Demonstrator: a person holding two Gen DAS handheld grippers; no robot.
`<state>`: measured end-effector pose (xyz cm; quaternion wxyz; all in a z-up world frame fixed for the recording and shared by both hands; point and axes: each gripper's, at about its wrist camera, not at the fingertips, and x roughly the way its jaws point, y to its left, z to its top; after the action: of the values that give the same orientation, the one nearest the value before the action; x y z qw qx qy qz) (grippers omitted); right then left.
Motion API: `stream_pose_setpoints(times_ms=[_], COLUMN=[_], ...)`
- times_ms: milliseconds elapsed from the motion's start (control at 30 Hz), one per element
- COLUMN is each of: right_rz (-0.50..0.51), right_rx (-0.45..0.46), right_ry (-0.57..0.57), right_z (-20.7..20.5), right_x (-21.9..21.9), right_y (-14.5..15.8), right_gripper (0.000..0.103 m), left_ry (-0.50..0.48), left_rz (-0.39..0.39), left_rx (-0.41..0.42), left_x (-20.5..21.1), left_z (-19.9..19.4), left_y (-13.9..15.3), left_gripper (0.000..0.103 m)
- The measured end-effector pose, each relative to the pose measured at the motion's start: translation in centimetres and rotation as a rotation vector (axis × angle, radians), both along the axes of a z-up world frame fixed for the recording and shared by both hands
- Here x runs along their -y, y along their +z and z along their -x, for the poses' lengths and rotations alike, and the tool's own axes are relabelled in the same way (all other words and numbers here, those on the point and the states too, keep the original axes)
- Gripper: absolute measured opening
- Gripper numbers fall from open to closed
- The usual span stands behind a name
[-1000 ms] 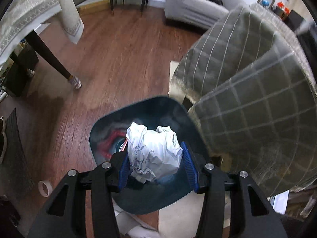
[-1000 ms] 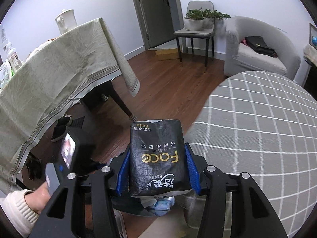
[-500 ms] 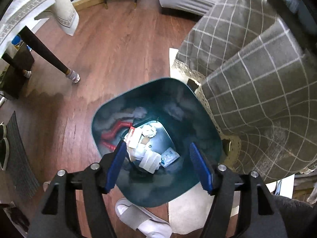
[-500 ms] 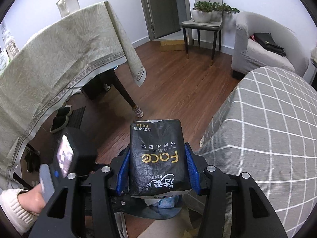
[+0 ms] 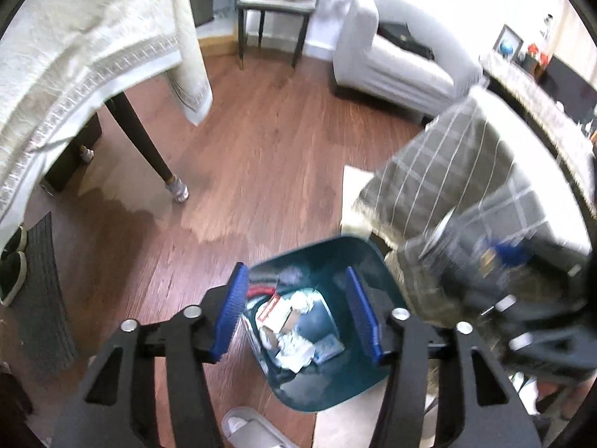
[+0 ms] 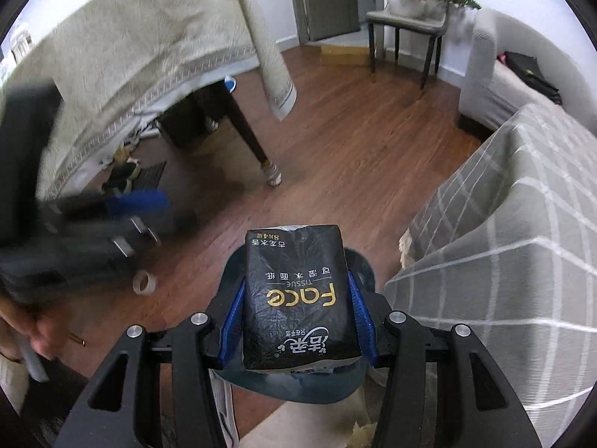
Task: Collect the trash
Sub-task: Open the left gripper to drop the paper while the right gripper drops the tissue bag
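Two tools hung over one teal bin on the wooden floor [image 5: 268,171]. At far left in the left wrist view, a cream tablecloth [image 5: 74,59] draped off a dark-legged tabletop, with a grey mat [image 5: 44,291] below it on the floor. Moving right, the left tool [image 5: 296,306] stood wide open with nothing between its blue pads [image 5: 231,310], directly above the bin [image 5: 369,265], where crumpled paper and wrappers [image 5: 294,339] lay at the bottom. A white slipper [image 5: 250,427] sat on the floor just beside the bin's near rim. Right of the bin, a grey checked cover [image 5: 447,164] hung down, and the other tool showed there only as a blur. In the right wrist view, a roll of tape [image 6: 144,283] lay on the floor at left; the right tool [image 6: 298,313] was closed on a black tissue pack [image 6: 298,295], gripped by both sides above the bin [image 6: 231,283].
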<state>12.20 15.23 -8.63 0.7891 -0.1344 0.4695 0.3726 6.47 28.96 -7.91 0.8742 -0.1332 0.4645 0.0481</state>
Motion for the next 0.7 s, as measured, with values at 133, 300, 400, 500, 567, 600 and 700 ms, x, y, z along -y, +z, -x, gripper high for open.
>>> stream_pose_setpoints(times_ms=[133,300,400,500,567,600,700], right_rz=[0.036,0.084,0.111,0.142,0.167,0.175,0.215], right_rx=[-0.045,-0.100,-0.147,-0.168,-0.176,-0.191,-0.213], right_ry=[0.017,0.049,0.059,0.079,0.090,0.099,0.133], right_z=[0.3,0.8,1.1,1.3,1.6,1.7,2.4], right_x=[-0.4,-1.2,-1.6,-2.2,-2.5,-2.6,-2.7], right_y=[-2.2,-5.3,-7.4,-9.1,-10.2,-10.6,-11.8], right_gripper=[0.051,0.051,0.051,0.052,0.053,0.056,0.066], left_ry=[0.012,0.007,0.005,0.002,-0.002,-0.003,-0.007], left_rz=[0.027,0.055,0.061,0.060,0.070,0.075,0.074], left_rx=[0.041,0.079,0.101,0.121,0.143,0.152,0.176], left_x=[-0.8,-0.3,-0.1,0.1,0.3,0.3,0.7], left_z=[0.1,-0.1,0.1,0.0,0.1,0.1,0.1], left_y=[1.8,3.2,4.0,5.0,6.0,6.3,7.2], left_gripper=[0.043,0.037,0.036,0.036,0.037,0.037,0.037])
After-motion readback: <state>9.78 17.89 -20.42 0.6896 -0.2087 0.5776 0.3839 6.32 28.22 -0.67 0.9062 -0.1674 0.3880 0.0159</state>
